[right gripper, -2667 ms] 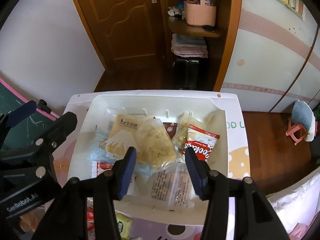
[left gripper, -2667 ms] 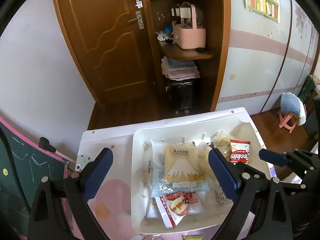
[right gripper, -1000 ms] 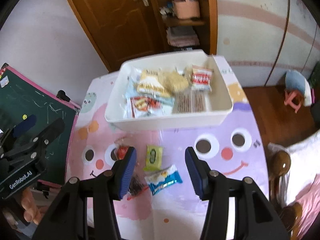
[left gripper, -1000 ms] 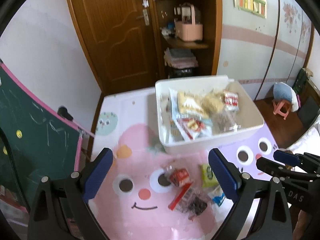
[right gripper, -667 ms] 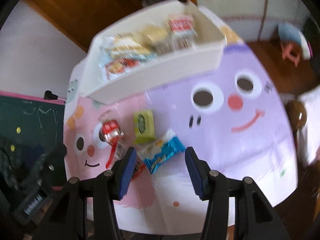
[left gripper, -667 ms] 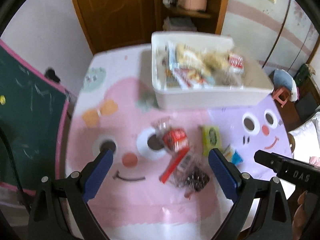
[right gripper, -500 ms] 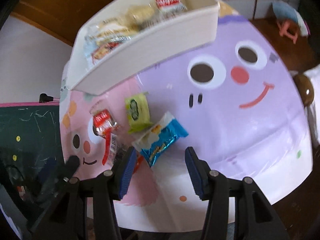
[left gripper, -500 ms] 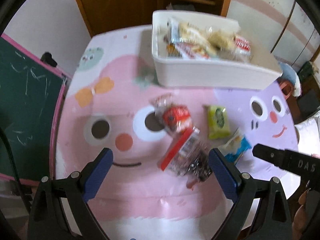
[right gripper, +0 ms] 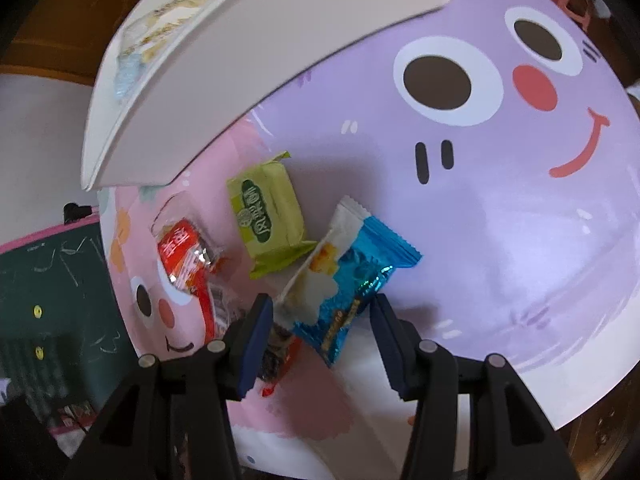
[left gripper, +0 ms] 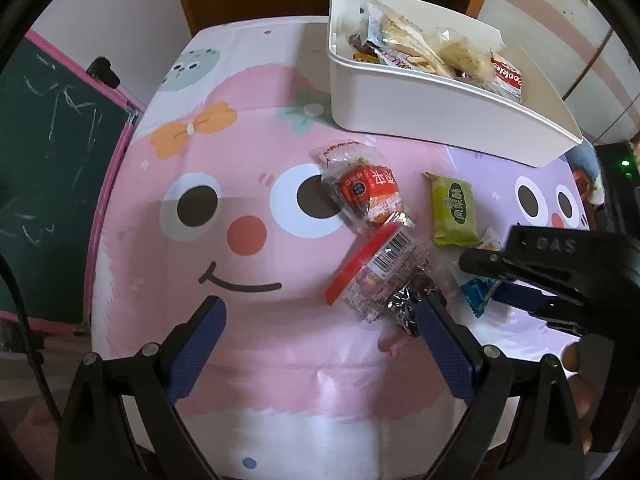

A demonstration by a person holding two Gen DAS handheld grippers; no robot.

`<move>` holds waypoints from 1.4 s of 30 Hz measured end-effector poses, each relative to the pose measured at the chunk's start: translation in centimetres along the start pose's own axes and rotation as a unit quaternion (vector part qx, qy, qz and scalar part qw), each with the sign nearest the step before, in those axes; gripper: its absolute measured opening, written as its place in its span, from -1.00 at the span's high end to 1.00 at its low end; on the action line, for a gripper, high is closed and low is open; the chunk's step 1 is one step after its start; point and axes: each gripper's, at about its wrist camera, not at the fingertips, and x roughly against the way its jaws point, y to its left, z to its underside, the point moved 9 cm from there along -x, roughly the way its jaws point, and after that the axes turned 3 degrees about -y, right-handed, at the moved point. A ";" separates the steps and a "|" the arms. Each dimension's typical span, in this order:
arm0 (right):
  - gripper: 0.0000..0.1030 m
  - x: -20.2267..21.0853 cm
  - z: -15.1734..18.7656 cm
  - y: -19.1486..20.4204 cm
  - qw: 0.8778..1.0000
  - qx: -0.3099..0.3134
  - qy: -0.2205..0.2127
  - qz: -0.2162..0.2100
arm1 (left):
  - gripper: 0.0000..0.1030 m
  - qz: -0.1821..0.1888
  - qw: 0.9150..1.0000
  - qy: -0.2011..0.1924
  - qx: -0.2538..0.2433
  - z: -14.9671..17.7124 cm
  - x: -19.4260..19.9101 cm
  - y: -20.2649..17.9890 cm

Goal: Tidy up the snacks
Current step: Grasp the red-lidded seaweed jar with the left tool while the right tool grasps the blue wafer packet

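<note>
- While my right hand-held gripper (right gripper: 320, 320) points steeply down at the tabletop (right gripper: 500, 240), its jaws are opening, with the blue-and-white snack packet (right gripper: 344, 280) lying between them; the pads do not press on it.
- My left hand-held gripper (left gripper: 320, 332) hangs wide apart over the pink cartoon face on the cloth, with nothing between its jaws; its right finger (left gripper: 444, 344) is just beside the clear packet with a red strip (left gripper: 376, 268).
- A green packet (left gripper: 454, 208) and a red-labelled clear packet (left gripper: 366, 192) lie loose on the tabletop, near the blue-and-white one.
- Behind them stands the white bin (left gripper: 440, 108), which holds several wrapped snacks.
- A green chalkboard (left gripper: 44, 160) leans beside the tabletop's left edge.
</note>
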 end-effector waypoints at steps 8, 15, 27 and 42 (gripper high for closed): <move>0.21 -0.3 -0.8 0.9 0.998 0.028 -0.008 0.047 | -0.86 0.012 1.000 0.018 0.017 0.5 -0.5 -0.7; 0.50 0.3 -0.9 0.3 0.986 0.122 -0.028 0.106 | -0.86 0.028 0.998 0.038 0.036 0.3 -1.5 -2.3; 0.53 1.9 -1.7 -2.8 0.987 0.125 -0.050 0.091 | -0.84 0.038 0.984 0.108 0.135 0.8 -5.6 -5.2; 0.55 3.1 -1.1 -2.4 0.982 0.168 -0.034 0.077 | 0.22 0.014 0.986 0.117 0.115 0.1 -5.0 -6.9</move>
